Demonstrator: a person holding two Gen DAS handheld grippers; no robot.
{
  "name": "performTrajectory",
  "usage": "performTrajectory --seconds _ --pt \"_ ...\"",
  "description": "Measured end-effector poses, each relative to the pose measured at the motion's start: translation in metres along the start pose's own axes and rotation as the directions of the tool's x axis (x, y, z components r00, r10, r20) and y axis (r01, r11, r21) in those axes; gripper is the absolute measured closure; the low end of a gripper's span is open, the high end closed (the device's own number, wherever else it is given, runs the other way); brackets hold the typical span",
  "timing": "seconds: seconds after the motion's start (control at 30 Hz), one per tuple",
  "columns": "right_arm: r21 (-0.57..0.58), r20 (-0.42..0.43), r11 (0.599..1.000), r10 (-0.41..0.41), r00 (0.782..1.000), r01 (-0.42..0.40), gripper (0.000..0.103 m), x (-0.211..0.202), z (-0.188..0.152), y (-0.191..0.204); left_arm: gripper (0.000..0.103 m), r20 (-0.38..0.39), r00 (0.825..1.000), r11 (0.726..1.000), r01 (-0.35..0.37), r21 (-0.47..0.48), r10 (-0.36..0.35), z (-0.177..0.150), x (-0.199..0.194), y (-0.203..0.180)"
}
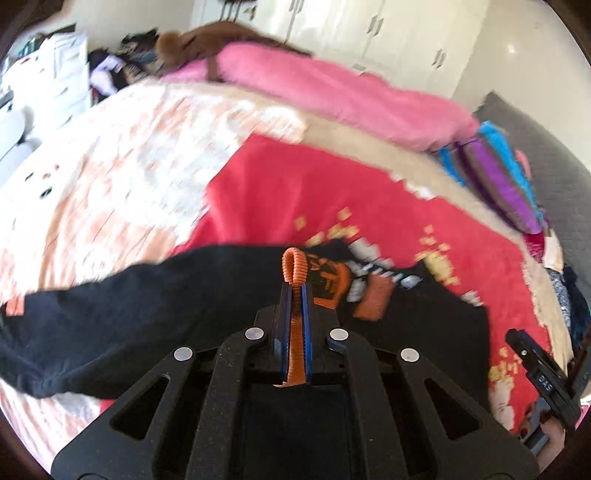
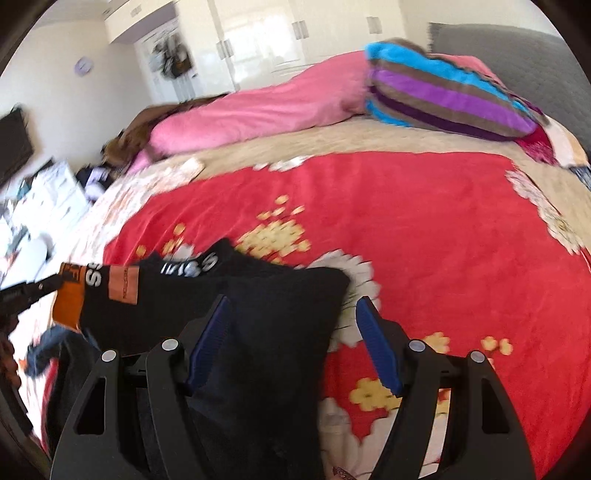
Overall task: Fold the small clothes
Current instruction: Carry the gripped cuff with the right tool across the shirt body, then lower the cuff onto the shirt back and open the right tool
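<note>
A small black garment with orange trim and white lettering lies on the red flowered blanket. My left gripper is shut on its orange ribbed edge, which loops out above the fingertips. In the right wrist view the same garment spreads between and under the fingers. My right gripper is open, with black cloth lying over its left finger. The left gripper shows at the far left, holding the orange edge. The right gripper's body shows at the lower right of the left wrist view.
The bed carries a pink duvet, a striped blue, purple and brown pillow and a pale orange patterned sheet. A grey headboard stands at the right. White wardrobes line the far wall. Clutter and drawers sit at the left.
</note>
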State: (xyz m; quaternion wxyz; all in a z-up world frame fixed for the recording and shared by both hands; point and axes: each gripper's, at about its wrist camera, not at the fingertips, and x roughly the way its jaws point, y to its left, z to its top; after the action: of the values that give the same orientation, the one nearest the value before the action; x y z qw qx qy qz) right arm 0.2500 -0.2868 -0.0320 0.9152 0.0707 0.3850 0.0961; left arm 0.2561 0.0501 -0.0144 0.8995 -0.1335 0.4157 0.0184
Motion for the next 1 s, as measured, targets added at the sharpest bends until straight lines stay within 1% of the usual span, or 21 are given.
performTrajectory --seconds 0.1,0.17,0.2,0.27,0.33,0.43,0.5,0.53,0.57,0.6,0.63,0.67,0.7,0.73,0.8,0.83,0.87,0.93,1.0 --pt "-0.080 -0.021 0.997 0.011 1.000 -0.012 0.034 0.008 -0.007 0.021 0.102 -0.064 0.997 0.999 -0.042 -0.001 0.042 -0.009 0.013 0.014" --pt "-0.118 -0.034 0.992 0.029 0.999 -0.032 0.034 0.012 -0.010 0.030 0.102 -0.087 0.993 0.997 -0.077 0.021 0.078 -0.015 0.024 0.017" --pt "-0.134 -0.041 0.990 0.038 0.998 -0.043 0.034 0.014 -0.012 0.035 0.102 -0.091 0.992 0.996 -0.088 0.024 0.090 -0.017 0.022 0.022" --pt "-0.140 -0.059 0.988 0.050 0.997 -0.058 0.034 0.019 -0.014 0.037 0.102 -0.098 0.989 0.993 -0.113 0.022 0.115 -0.020 0.030 0.027" --pt "-0.126 -0.099 0.990 0.056 0.994 -0.068 0.034 0.027 -0.016 0.035 0.101 -0.104 0.984 0.990 -0.141 0.017 0.142 -0.021 0.037 0.033" --pt "-0.116 -0.154 0.993 0.002 0.988 -0.021 0.034 0.042 -0.022 0.028 0.097 -0.102 0.979 0.985 -0.175 0.000 0.174 -0.019 0.043 0.044" --pt "-0.110 -0.179 0.994 -0.034 0.983 0.014 0.034 0.048 -0.026 0.024 0.097 -0.088 0.983 0.986 -0.166 -0.031 0.162 -0.016 0.037 0.047" --pt "-0.106 -0.181 0.994 -0.031 0.983 0.012 0.034 0.048 -0.026 0.023 0.096 -0.073 0.986 0.987 -0.155 -0.035 0.152 -0.014 0.031 0.047" --pt "-0.104 -0.174 0.995 -0.028 0.984 0.010 0.034 0.046 -0.024 0.024 0.096 -0.042 0.988 0.989 -0.147 -0.021 0.147 -0.010 0.022 0.042" --pt "-0.103 -0.165 0.995 -0.022 0.986 0.005 0.034 0.042 -0.023 0.025 0.092 -0.024 0.989 0.990 -0.143 -0.004 0.143 -0.008 0.016 0.035" --pt "-0.103 -0.156 0.995 -0.015 0.988 -0.001 0.034 0.038 -0.022 0.026 0.084 -0.004 0.991 0.991 -0.134 0.020 0.134 -0.007 0.011 0.028" --pt "-0.104 -0.145 0.995 -0.003 0.989 -0.012 0.034 0.034 -0.021 0.027 0.080 0.012 0.992 0.991 -0.122 0.055 0.122 -0.007 0.006 0.017" --pt "-0.109 -0.133 0.994 0.012 0.991 -0.027 0.034 0.029 -0.020 0.029 0.074 0.018 0.993 0.989 -0.118 0.085 0.117 -0.009 0.005 0.009" --pt "-0.114 -0.127 0.993 0.018 0.992 -0.032 0.034 0.028 -0.018 0.030 0.074 0.016 0.993 0.986 -0.119 0.118 0.118 -0.012 0.006 0.001" --pt "-0.122 -0.123 0.991 0.034 0.992 -0.049 0.034 0.024 -0.018 0.032 0.074 -0.012 0.992 0.974 -0.121 0.191 0.126 -0.021 0.017 -0.015" --pt "-0.125 -0.128 0.991 0.039 0.991 -0.055 0.034 0.024 -0.019 0.033 0.074 -0.034 0.989 0.967 -0.131 0.218 0.142 -0.025 0.024 -0.021" --pt "-0.128 -0.135 0.990 0.041 0.990 -0.059 0.034 0.024 -0.019 0.034 0.074 -0.070 0.983 0.959 -0.148 0.241 0.169 -0.031 0.034 -0.023" --pt "-0.146 -0.166 0.988 0.026 0.986 -0.051 0.034 0.030 -0.023 0.036 0.073 -0.119 0.972 0.952 -0.170 0.254 0.205 -0.040 0.048 -0.023" --pt "-0.157 -0.203 0.987 0.008 0.979 -0.041 0.034 0.037 -0.027 0.037 0.072 -0.133 0.969 0.955 -0.173 0.241 0.209 -0.043 0.052 -0.019"
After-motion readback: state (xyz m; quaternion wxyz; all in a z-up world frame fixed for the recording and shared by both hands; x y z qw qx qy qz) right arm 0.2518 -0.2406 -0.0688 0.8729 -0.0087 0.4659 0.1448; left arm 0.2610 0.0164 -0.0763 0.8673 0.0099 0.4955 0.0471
